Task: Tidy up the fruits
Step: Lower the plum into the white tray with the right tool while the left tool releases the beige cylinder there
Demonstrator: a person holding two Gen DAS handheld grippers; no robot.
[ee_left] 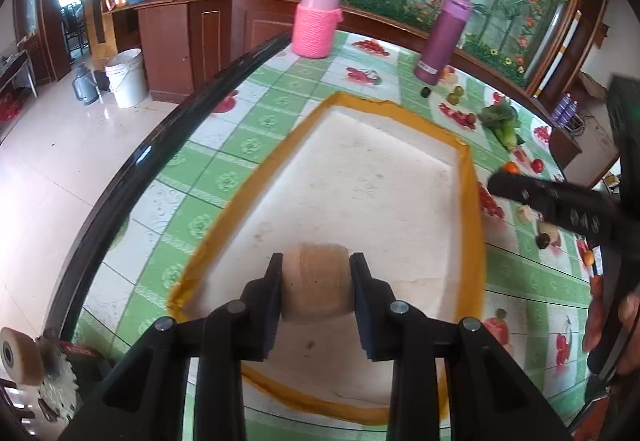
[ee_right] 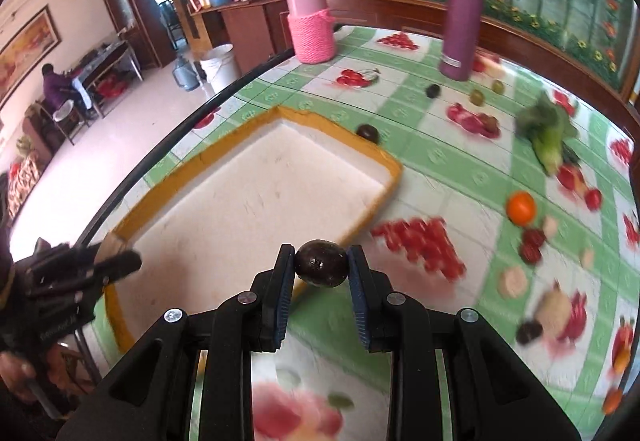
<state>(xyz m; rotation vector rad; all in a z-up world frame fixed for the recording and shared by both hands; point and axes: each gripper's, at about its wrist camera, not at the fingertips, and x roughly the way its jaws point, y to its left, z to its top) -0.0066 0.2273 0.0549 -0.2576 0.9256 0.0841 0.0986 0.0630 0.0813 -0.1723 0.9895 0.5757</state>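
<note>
My left gripper (ee_left: 316, 283) is shut on a tan, barrel-shaped fruit (ee_left: 316, 285) and holds it over the near part of a white foam tray with an orange rim (ee_left: 472, 201). My right gripper (ee_right: 321, 267) is shut on a dark purple round fruit (ee_right: 321, 263) just above the tray's near right rim (ee_right: 384, 197). The left gripper (ee_right: 116, 261) shows at the left of the right wrist view. The right gripper (ee_left: 552, 201) shows at the right of the left wrist view.
On the green checked tablecloth lie an orange (ee_right: 521, 207), a dark fruit (ee_right: 368, 132) behind the tray, another dark fruit (ee_right: 433, 91), green fruits (ee_right: 477, 97), leafy greens (ee_right: 546, 133) and pale fruits (ee_right: 554, 307). A pink jar (ee_right: 310, 27) and a purple flask (ee_right: 462, 17) stand at the back. The table's black edge (ee_left: 160, 145) curves on the left.
</note>
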